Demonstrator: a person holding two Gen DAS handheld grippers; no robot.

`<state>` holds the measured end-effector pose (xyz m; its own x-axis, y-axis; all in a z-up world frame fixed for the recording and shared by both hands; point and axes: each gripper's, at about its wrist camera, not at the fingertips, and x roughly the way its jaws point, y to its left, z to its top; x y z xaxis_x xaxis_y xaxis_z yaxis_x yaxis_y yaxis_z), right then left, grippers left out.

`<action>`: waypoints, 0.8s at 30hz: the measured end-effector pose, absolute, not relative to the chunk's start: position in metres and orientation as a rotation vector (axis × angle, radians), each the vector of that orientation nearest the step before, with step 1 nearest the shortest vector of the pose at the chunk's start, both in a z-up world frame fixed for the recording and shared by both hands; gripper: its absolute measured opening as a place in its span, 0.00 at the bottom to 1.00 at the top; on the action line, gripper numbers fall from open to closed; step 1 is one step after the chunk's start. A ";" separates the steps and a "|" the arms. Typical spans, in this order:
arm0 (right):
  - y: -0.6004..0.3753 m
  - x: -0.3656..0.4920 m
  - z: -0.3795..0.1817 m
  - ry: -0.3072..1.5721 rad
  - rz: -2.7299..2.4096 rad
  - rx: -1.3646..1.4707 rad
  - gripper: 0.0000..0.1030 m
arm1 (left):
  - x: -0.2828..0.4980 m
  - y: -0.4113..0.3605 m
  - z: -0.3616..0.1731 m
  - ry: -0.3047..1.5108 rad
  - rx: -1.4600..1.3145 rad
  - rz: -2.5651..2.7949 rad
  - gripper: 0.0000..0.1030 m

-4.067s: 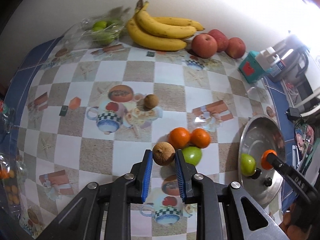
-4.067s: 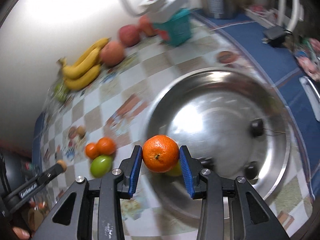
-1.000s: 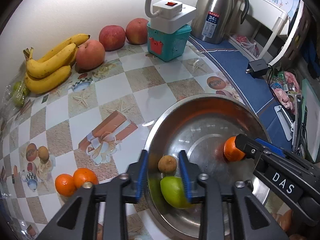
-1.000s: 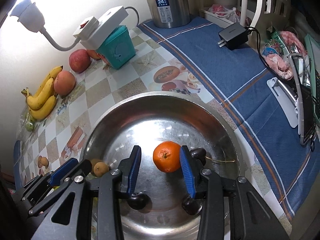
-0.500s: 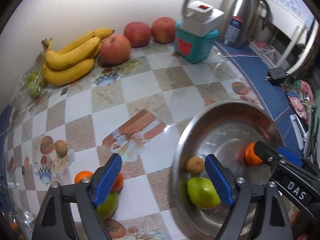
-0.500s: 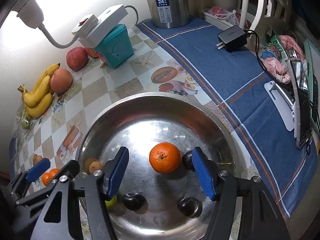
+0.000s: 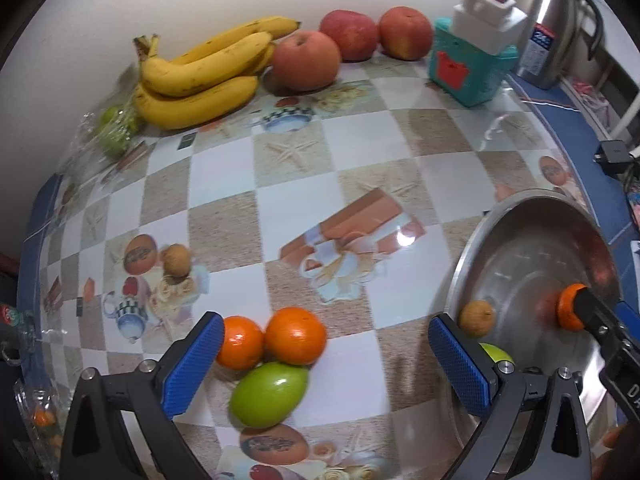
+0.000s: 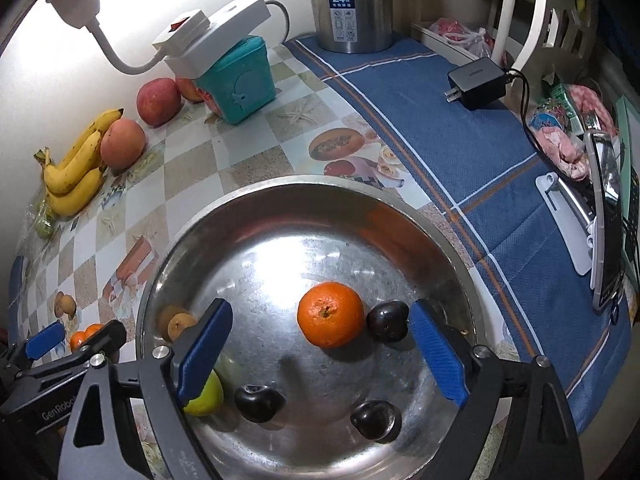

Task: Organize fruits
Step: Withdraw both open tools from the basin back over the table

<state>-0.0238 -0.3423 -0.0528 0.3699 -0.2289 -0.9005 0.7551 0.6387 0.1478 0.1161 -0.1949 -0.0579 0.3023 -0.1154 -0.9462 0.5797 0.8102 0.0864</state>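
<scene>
My left gripper (image 7: pixel 326 364) is open and empty, low over two oranges (image 7: pixel 294 340) and a green fruit (image 7: pixel 270 394) on the tablecloth. A small brown fruit (image 7: pixel 176 260) lies further left. My right gripper (image 8: pixel 320 354) is open and empty above the steel bowl (image 8: pixel 256 200), with an orange (image 8: pixel 330 314) lying between its fingers. The bowl also holds a brown fruit (image 8: pixel 176 326), a green fruit (image 8: pixel 206 396) and three dark plums (image 8: pixel 386 320). The bowl (image 7: pixel 472 248) and its brown fruit (image 7: pixel 476 318) also show in the left wrist view.
Bananas (image 7: pixel 200 76), three apples (image 7: pixel 306 60) and a bag of green fruit (image 7: pixel 112 128) line the wall. A teal box (image 8: pixel 240 80) with a power strip, a steel kettle (image 8: pixel 350 4) and a charger (image 8: pixel 478 82) stand on the blue cloth side.
Both grippers opened wide. The left let the brown fruit go into the bowl and swung left toward the oranges. The right released the orange in the bowl.
</scene>
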 end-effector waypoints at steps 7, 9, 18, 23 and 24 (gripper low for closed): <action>-0.339 -0.023 -0.047 0.957 -0.667 0.584 0.98 | 0.122 -0.186 -0.052 1.155 0.473 -0.445 1.00; -0.336 -0.023 -0.044 0.931 -0.657 0.561 0.98 | 0.124 -0.183 -0.048 1.141 0.473 -0.440 1.00; -0.325 -0.018 -0.033 0.869 -0.620 0.515 0.98 | 0.134 -0.164 -0.034 1.076 0.522 -0.407 1.00; -0.317 -0.014 -0.031 0.850 -0.549 0.517 0.98 | 0.145 -0.147 -0.031 1.068 0.520 -0.381 1.00; -0.313 -0.011 -0.031 0.853 -0.532 0.515 0.98 | 0.149 -0.141 -0.030 1.065 0.523 -0.369 1.00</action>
